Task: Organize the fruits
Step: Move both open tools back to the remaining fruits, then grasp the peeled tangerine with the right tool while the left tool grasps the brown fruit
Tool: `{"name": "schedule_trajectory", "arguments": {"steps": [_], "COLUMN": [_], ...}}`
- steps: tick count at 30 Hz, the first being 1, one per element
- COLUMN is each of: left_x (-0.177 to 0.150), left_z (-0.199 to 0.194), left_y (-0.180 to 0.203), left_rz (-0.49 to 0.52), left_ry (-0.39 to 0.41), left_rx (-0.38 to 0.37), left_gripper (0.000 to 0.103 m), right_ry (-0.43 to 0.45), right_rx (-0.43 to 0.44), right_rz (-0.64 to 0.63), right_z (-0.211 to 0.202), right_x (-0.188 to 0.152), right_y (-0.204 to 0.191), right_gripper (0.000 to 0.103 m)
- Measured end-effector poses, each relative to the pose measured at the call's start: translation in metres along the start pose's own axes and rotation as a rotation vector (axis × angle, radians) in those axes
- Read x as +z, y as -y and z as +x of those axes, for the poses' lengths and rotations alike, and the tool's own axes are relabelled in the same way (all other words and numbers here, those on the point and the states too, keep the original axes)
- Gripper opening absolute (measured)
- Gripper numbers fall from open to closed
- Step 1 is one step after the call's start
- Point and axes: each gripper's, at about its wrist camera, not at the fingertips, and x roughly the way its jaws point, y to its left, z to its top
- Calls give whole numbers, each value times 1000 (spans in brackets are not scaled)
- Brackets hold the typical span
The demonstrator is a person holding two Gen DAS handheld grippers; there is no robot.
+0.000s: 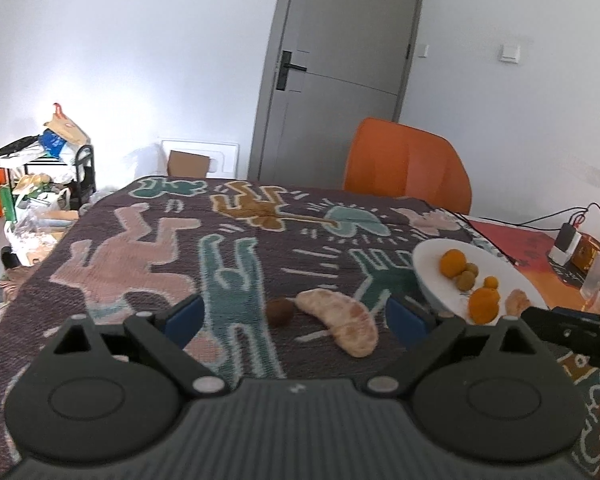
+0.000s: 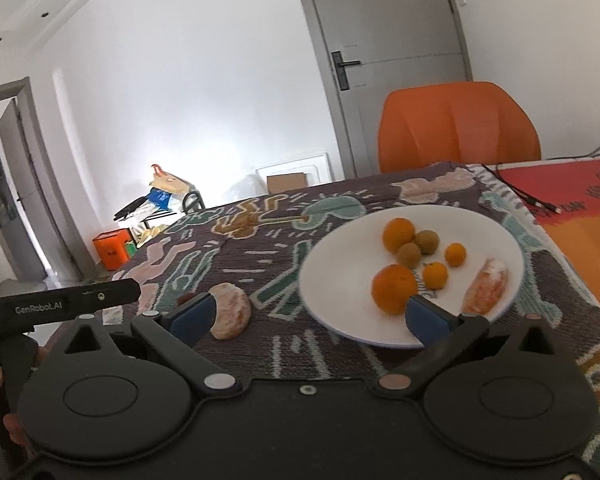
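Both claws were wide apart and empty: left gripper (image 1: 296,314) hung over the patterned cloth (image 1: 140,264) with a peeled citrus segment (image 1: 342,322) and a small brown fruit (image 1: 279,312) lying loose ahead between its fingers. Right gripper (image 2: 310,316) sat at the near rim of the white plate (image 2: 340,280), which held two oranges, two kumquats, two brownish-green fruits and another peeled wedge (image 2: 486,288).

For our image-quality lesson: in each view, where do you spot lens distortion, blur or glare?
Left wrist view: the grey door bows and leans, and the wall behind the clutter glows bright. Right wrist view: the white plate has a smeared near-left rim, the orange chair looks soft, and the door frame curves.
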Motion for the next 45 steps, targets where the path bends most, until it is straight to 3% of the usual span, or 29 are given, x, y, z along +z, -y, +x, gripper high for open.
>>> {"name": "schedule_trajectory", "arguments": {"steps": [4, 9, 13, 22, 38, 45], "left_x": [-1, -2, -3, -6, -10, -11], "left_z": [-2, -1, 0, 11, 37, 45], "left_y": [-10, -23, -32, -49, -69, -78], "left_rz": [-11, -30, -41, -82, -142, -165], "left_ry": [-1, -9, -5, -24, -63, -81], "left_rx": [1, 2, 14, 10, 13, 15], "left_gripper": [96, 94, 91, 73, 57, 55], "right_ry": [-8, -31, -55, -131, -228, -263], "right_rx": [19, 48, 74, 107, 95, 81], "right_rz": [-17, -45, -73, -159, -221, -254], "right_z": [5, 15, 24, 58, 119, 138], "right_x": [1, 3, 4, 4, 3, 1], "right_y": [-10, -24, -36, -60, -79, -87], "right_gripper": [101, 89, 85, 81, 66, 58]}}
